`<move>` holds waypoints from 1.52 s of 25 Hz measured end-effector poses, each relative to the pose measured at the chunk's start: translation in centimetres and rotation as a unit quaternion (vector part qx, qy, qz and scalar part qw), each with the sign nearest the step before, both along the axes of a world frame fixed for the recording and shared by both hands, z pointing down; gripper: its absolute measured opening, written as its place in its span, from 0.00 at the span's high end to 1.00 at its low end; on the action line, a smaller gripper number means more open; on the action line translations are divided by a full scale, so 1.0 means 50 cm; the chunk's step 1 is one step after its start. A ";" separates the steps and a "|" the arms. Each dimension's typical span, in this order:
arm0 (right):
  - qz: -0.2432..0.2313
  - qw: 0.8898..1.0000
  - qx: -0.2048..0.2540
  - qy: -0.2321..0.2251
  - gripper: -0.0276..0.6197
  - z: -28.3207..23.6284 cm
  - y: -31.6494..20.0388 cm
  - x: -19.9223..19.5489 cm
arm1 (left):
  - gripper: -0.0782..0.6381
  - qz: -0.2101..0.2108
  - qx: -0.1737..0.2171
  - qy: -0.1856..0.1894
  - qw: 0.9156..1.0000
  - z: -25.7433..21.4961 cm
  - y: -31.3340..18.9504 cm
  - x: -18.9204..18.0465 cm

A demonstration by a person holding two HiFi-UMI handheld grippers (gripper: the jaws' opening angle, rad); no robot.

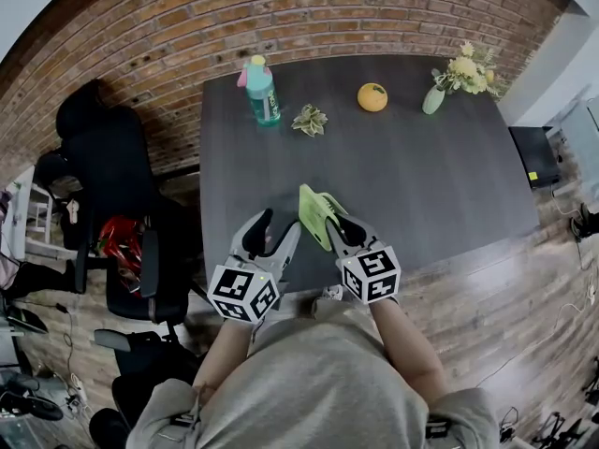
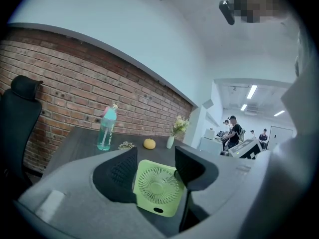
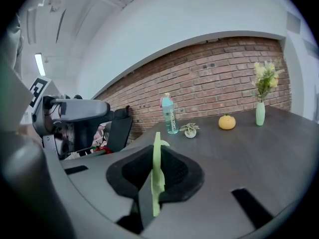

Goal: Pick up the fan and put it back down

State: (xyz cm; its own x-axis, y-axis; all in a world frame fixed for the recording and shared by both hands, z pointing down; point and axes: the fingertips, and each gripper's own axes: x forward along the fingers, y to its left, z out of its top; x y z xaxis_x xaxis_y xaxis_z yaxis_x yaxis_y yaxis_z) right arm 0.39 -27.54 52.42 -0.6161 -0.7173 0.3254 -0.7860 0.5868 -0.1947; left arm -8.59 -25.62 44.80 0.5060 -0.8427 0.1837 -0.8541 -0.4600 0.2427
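While the left claw is held spread and empty at lower centre of the head view, the green fan is seen just to its right. It stands upright over the near part of the tabletop, its flat face turned toward that claw. Further right, the right claw is pinched on the fan's thin edge, so the set-down is judged to be its work alone, straight downward.
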 end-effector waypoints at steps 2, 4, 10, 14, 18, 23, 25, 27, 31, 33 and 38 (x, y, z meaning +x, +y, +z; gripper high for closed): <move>0.001 1.000 0.003 0.007 0.89 -0.006 -0.002 0.001 | 0.56 0.001 0.001 0.001 1.000 -0.003 0.004 0.000; 0.001 1.000 0.008 0.012 0.89 -0.016 -0.006 0.005 | 0.56 0.002 0.003 0.002 1.000 -0.005 0.005 0.002; 0.012 0.999 0.030 0.017 0.89 -0.052 -0.030 0.034 | 0.56 0.007 0.010 0.003 1.000 -0.011 0.005 0.013; 0.024 0.999 0.043 0.024 0.89 -0.074 -0.055 0.068 | 0.56 0.009 0.011 0.005 1.000 -0.015 0.001 0.027; 0.037 0.998 0.049 0.027 0.89 -0.088 -0.084 0.111 | 0.56 0.010 0.012 0.007 1.000 -0.015 -0.010 0.046; 0.053 0.997 0.053 0.036 0.89 -0.094 -0.127 0.165 | 0.56 0.016 0.012 0.008 1.000 -0.012 -0.035 0.077; 0.060 0.996 0.053 0.036 0.89 -0.095 -0.145 0.188 | 0.56 0.019 0.012 0.008 1.000 -0.012 -0.046 0.092; 0.066 0.996 0.053 0.037 0.89 -0.097 -0.165 0.210 | 0.56 0.021 0.012 0.007 1.000 -0.012 -0.058 0.106; 0.076 0.995 0.057 0.044 0.89 -0.096 -0.203 0.254 | 0.56 0.025 0.013 0.006 1.000 -0.008 -0.079 0.134; 0.080 0.994 0.057 0.046 0.89 -0.095 -0.221 0.272 | 0.56 0.025 0.013 0.005 1.000 -0.006 -0.089 0.143; 0.092 0.993 0.058 0.050 0.89 -0.091 -0.267 0.310 | 0.56 0.024 0.013 0.006 1.000 -0.004 -0.114 0.160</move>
State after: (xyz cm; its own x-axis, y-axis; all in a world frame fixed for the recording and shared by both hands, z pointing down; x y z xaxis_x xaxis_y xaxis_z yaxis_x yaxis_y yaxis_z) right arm 15.87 -40.91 47.87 -0.4406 -0.8504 0.2876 -0.8936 0.4460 -0.0501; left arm -0.59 -31.30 44.58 0.5488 -0.8215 0.1551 -0.8276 -0.5077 0.2394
